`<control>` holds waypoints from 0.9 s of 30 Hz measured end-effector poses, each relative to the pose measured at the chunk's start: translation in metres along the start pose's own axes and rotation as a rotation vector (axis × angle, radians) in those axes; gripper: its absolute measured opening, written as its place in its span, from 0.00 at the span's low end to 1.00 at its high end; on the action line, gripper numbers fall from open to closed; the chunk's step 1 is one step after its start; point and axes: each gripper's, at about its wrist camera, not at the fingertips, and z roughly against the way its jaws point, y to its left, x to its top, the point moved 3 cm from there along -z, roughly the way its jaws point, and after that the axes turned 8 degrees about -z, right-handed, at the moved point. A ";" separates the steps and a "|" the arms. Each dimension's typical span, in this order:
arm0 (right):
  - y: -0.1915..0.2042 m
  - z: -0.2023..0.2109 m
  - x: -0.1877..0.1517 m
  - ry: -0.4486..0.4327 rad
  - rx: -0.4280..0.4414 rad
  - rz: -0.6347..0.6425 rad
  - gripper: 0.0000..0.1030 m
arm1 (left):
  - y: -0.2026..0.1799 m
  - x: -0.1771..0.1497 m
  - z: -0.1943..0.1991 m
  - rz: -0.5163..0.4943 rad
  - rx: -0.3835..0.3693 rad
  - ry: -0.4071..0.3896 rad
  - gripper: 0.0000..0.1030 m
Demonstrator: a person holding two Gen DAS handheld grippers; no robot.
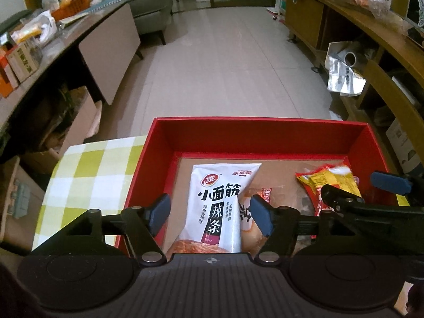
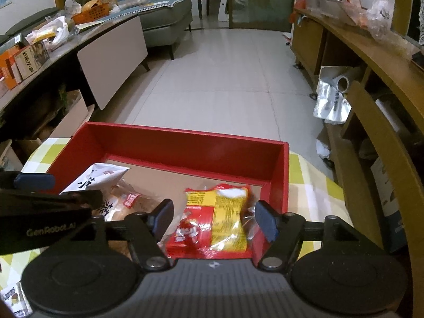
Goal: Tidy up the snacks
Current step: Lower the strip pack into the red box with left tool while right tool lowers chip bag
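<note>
A red box (image 1: pixel 258 124) (image 2: pixel 185 137) sits on a green-and-white checked tablecloth (image 1: pixel 90 169). Inside lie a white spicy-strip packet (image 1: pixel 217 206) (image 2: pixel 95 179), a clear bread packet (image 1: pixel 251 228) (image 2: pixel 127 204) partly under it, and a red-and-yellow snack packet (image 1: pixel 331 182) (image 2: pixel 214 220). My left gripper (image 1: pixel 210 213) is open above the white packet, its fingers apart on either side. My right gripper (image 2: pixel 214 221) is open above the red-and-yellow packet, touching nothing. The right gripper also shows at the right of the left wrist view (image 1: pixel 355 193).
A dark side table (image 1: pixel 53 53) with boxes and bags runs along the left. A wooden shelf unit (image 2: pixel 371 106) with a foil bag (image 2: pixel 331 100) runs along the right. Tiled floor (image 2: pixel 220 74) lies beyond the box. Another snack packet (image 2: pixel 13 298) lies at the bottom left.
</note>
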 end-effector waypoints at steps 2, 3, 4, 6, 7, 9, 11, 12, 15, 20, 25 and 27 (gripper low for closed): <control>0.000 0.003 0.001 -0.005 -0.006 0.003 0.74 | 0.000 0.000 0.001 -0.003 0.001 0.000 0.72; 0.000 0.005 0.002 -0.011 -0.006 0.000 0.74 | 0.000 -0.001 0.001 -0.003 0.004 -0.001 0.73; 0.000 0.006 0.002 -0.013 -0.006 -0.002 0.74 | 0.000 -0.001 0.002 -0.002 0.007 -0.004 0.75; 0.001 0.011 0.003 -0.018 -0.008 0.005 0.74 | 0.001 -0.001 0.005 -0.004 0.012 -0.012 0.76; 0.002 0.013 0.003 -0.023 -0.013 0.008 0.74 | 0.002 -0.001 0.006 -0.004 0.014 -0.016 0.76; 0.002 0.019 0.003 -0.030 -0.014 0.010 0.74 | 0.003 0.000 0.011 -0.001 0.017 -0.026 0.76; 0.004 0.027 0.003 -0.036 -0.009 0.010 0.74 | 0.003 -0.001 0.016 0.002 0.018 -0.036 0.76; 0.006 0.031 0.004 -0.039 -0.006 0.013 0.74 | 0.004 -0.001 0.019 0.003 0.017 -0.042 0.76; 0.011 0.042 0.002 -0.051 -0.001 0.023 0.74 | 0.004 -0.002 0.029 -0.003 0.026 -0.061 0.77; 0.019 0.060 -0.004 -0.063 0.000 0.038 0.74 | 0.007 -0.006 0.045 -0.008 0.045 -0.092 0.78; 0.028 0.076 -0.009 -0.079 0.019 0.038 0.74 | 0.016 -0.013 0.058 0.004 0.044 -0.107 0.79; 0.033 0.082 -0.012 -0.086 0.025 0.043 0.74 | 0.019 -0.016 0.062 0.003 0.050 -0.113 0.79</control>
